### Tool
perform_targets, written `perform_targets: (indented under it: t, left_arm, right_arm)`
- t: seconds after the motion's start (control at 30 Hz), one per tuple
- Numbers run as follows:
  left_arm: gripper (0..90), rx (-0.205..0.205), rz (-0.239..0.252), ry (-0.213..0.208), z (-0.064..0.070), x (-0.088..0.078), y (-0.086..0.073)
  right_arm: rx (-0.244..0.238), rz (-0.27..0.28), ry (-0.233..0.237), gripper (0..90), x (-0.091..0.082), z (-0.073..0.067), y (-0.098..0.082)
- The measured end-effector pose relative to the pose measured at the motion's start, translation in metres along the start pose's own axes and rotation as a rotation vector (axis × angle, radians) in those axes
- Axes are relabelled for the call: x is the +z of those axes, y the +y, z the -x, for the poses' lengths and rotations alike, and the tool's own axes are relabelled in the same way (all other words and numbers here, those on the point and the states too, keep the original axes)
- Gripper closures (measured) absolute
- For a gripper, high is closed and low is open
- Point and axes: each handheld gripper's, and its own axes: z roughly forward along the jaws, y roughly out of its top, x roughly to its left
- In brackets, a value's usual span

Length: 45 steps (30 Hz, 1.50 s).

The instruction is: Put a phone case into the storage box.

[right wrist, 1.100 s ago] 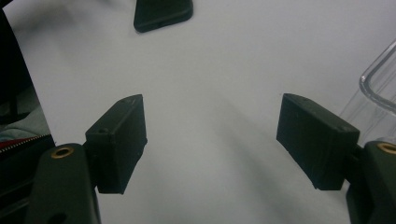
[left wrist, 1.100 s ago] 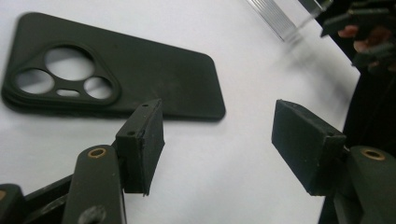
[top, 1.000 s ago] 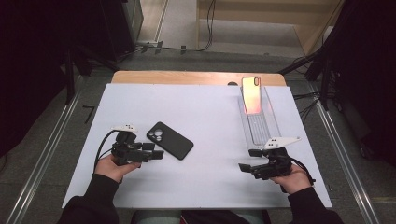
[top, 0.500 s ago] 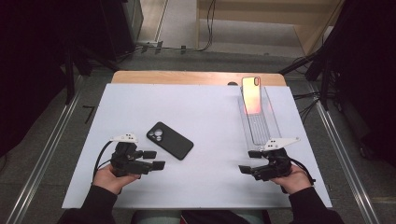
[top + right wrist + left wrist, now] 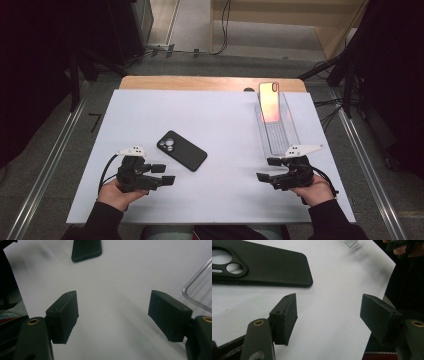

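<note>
Both grippers rest low over the white table top (image 5: 220, 125), one in each hand, jaws pointing toward the middle. Held at the near left, the left gripper (image 5: 167, 175) has its jaws spread wide with nothing between them — in the left gripper view only bare white surface lies in the gap. At the near right, the right gripper (image 5: 267, 169) likewise stands open and empty; in the right gripper view its two black pads are well apart over the table.

Nearest the left gripper is a black phone case (image 5: 182, 150), lying flat on the table with its camera cut-outs up and its long side slanting from upper left to lower right in the high view. It sits just beyond the left jaws, near but not touching them; in the left gripper view its rounded corner ends just above the left pad (image 5: 285, 315).

Just past the right gripper lies a clear plastic tray (image 5: 292, 135), long and narrow, running away from the person — a phone (image 5: 270, 102) with a reddish, shiny face leans upright at its far end.
</note>
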Motion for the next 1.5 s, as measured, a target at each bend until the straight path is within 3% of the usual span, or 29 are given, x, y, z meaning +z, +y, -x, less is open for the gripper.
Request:
perform_targets:
  t: [0.3,0.93,1.0,1.07,1.13,1.2,1.43,1.5]
  left_arm:
    - [30.1,-0.006,0.001,0.0,-0.002,-0.001,-0.001]
    - [30.1,-0.032,0.01,0.013,0.001,-0.009,-0.008]
    - [30.2,-0.032,0.009,0.013,0.002,-0.009,-0.009]
    - [30.2,-0.033,0.011,0.015,0.002,-0.01,-0.009]
    - [30.2,-0.032,0.009,0.016,0.003,-0.01,-0.01]
    - [30.2,-0.033,0.009,0.016,0.003,-0.01,-0.01]
    - [30.2,-0.032,0.008,0.017,0.002,-0.01,-0.01]
    - [30.2,-0.033,0.009,0.016,0.002,-0.01,-0.01]
  right_arm:
    - [0.04,0.028,0.002,20.9,0.002,-0.007,0.018]
    - [-0.015,0.004,0.002,18.2,0.038,-0.021,0.061]
    - [-0.011,0.003,0.003,13.6,0.041,-0.022,0.065]
    - [-0.01,-0.003,0.003,0.0,0.045,-0.021,0.069]
    - [-0.027,-0.018,0.037,0.0,0.049,-0.023,0.073]
    - [-0.035,0.012,0.012,0.0,0.051,-0.025,0.075]
    - [0.022,0.053,0.024,0.0,0.061,-0.021,0.087]
    - [0.02,0.053,0.018,0.0,0.065,-0.021,0.09]
